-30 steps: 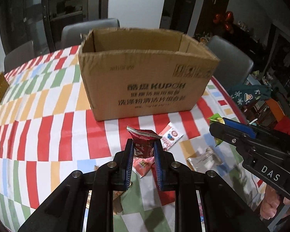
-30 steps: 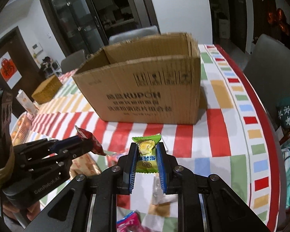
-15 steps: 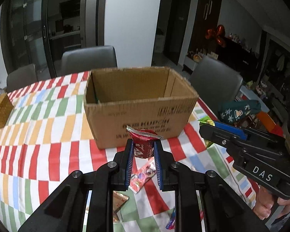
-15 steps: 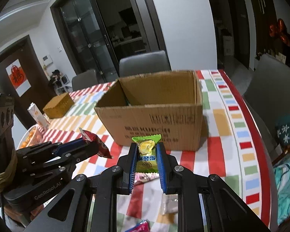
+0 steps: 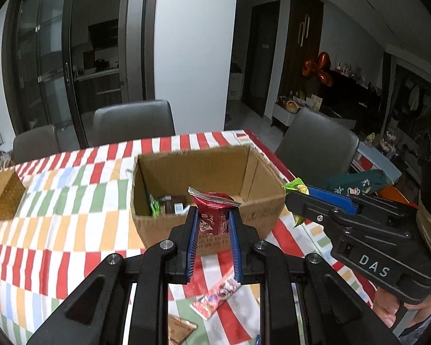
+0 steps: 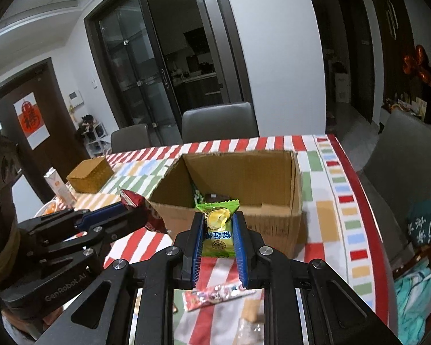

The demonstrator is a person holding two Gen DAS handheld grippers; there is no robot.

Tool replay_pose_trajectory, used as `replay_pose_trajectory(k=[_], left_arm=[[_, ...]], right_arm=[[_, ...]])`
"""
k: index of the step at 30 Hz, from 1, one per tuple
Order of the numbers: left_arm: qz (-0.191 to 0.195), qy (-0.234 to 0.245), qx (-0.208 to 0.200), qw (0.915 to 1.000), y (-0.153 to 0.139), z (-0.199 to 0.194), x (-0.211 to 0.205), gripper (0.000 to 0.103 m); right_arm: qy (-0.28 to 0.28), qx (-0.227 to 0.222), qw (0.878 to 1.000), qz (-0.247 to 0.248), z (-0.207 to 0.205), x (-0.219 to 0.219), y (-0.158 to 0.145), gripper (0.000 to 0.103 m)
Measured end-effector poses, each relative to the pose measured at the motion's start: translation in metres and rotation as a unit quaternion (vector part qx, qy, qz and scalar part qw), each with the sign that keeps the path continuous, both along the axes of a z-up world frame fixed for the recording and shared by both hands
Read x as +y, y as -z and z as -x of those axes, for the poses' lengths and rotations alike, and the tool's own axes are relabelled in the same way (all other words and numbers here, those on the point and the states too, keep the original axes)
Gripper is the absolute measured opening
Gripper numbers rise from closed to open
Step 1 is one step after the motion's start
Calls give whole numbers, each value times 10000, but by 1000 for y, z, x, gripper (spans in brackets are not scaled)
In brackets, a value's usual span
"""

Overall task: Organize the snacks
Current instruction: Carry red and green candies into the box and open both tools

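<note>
Both tools have risen from the striped table [image 5: 71, 230] until the open cardboard box [image 5: 207, 172] shows its contents, the left tool [image 5: 213, 221] clamped on a red snack packet [image 5: 212, 215] and the right tool [image 6: 218, 230] on a green candy packet [image 6: 217, 230], each held short of the rim, seemingly for dropping in.

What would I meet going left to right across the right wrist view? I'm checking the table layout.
Carton → woven box → red packet in the left gripper → green packet in the right gripper → cardboard box's right wall.
</note>
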State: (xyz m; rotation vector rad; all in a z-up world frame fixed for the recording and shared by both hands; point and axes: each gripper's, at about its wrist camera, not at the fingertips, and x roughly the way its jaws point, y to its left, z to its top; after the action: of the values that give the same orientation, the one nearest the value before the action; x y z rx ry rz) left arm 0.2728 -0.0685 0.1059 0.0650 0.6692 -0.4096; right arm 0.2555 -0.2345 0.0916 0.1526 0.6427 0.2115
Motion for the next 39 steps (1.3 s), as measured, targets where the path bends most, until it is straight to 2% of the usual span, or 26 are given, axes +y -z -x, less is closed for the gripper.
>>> replay_pose_trajectory(k=[14, 27, 29, 31, 36, 39], left_arm=[[125, -36, 4, 9999, -15, -53, -5, 21], [56, -179, 230, 9996, 1, -99, -15, 22], [3, -193, 177, 9997, 2, -102, -15, 24], [-116, -316, 69, 9994, 1, -100, -15, 42], [-259, -281, -53, 9993, 0, -85, -13, 44], [-290, -226, -105, 9993, 1, -72, -13, 46]], right_arm=[[65, -157, 9997, 158, -46, -7, -18, 21], [138, 126, 9997, 169, -90, -11, -4, 22], [154, 167, 9995, 212, -94, -9, -1, 22], [203, 185, 9993, 253, -97, -9, 1, 27], [357, 264, 9986, 271, -92, -15, 4, 32], [368, 240, 9987, 276, -80, -17, 5, 38]])
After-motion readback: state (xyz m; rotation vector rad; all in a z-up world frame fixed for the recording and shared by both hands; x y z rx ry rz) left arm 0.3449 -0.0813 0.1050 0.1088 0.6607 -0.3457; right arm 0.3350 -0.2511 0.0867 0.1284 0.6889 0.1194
